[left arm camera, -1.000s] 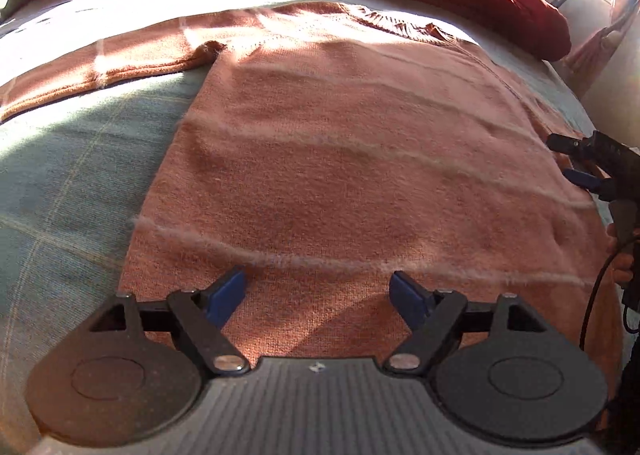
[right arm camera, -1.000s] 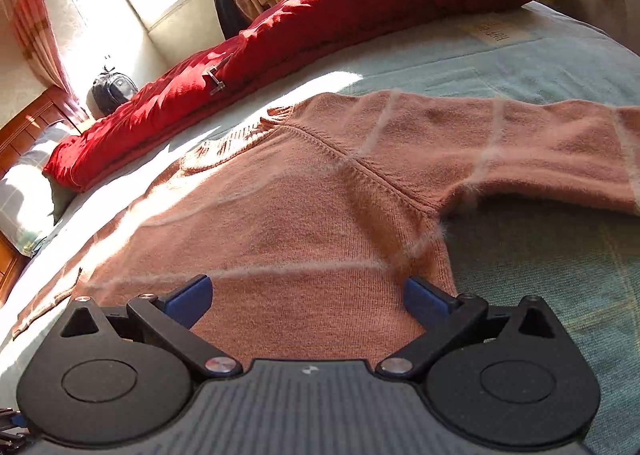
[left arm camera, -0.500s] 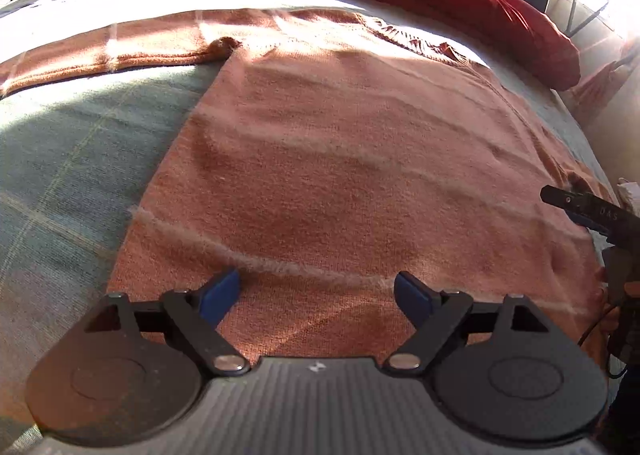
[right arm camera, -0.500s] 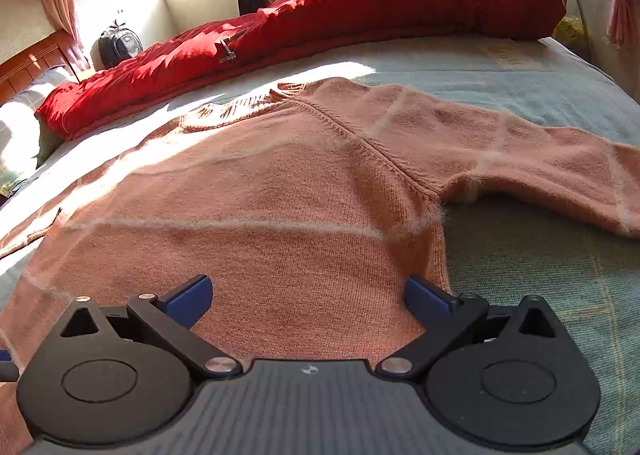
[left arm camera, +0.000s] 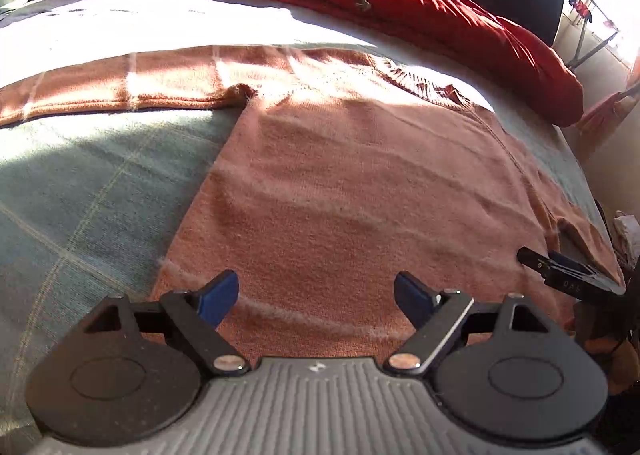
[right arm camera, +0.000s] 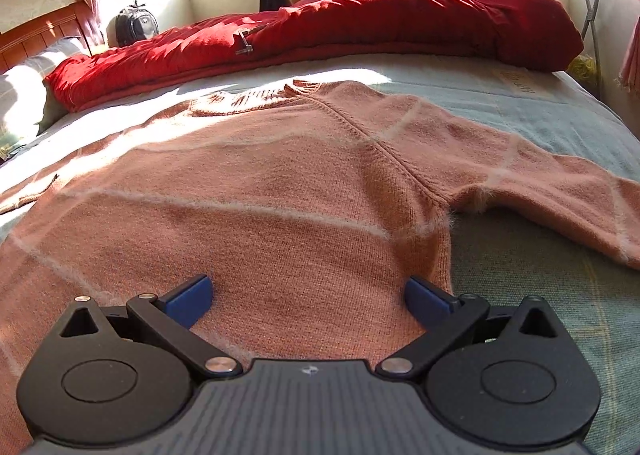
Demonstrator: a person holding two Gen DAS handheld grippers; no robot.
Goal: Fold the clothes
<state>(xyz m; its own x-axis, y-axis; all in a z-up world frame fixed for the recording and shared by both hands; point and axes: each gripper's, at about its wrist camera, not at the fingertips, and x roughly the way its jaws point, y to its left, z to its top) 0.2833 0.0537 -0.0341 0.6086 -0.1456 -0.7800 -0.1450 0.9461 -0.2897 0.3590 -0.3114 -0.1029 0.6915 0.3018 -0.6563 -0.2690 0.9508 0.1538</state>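
On the sunlit bed lies a spread sweater.

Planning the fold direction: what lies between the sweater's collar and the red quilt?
Only bare, sunlit bedsheet separates the sweater collar from the red quilt; the right wrist view shows it best.

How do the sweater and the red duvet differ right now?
The sweater is salmon pink with thin pale lines; the duvet is plain red. The sweater lies spread flat, sleeves out to both sides; the duvet is bunched in a thick ridge behind it. The sweater lies just ahead of both open grippers; the duvet lies farther off. Both rest on the bed.
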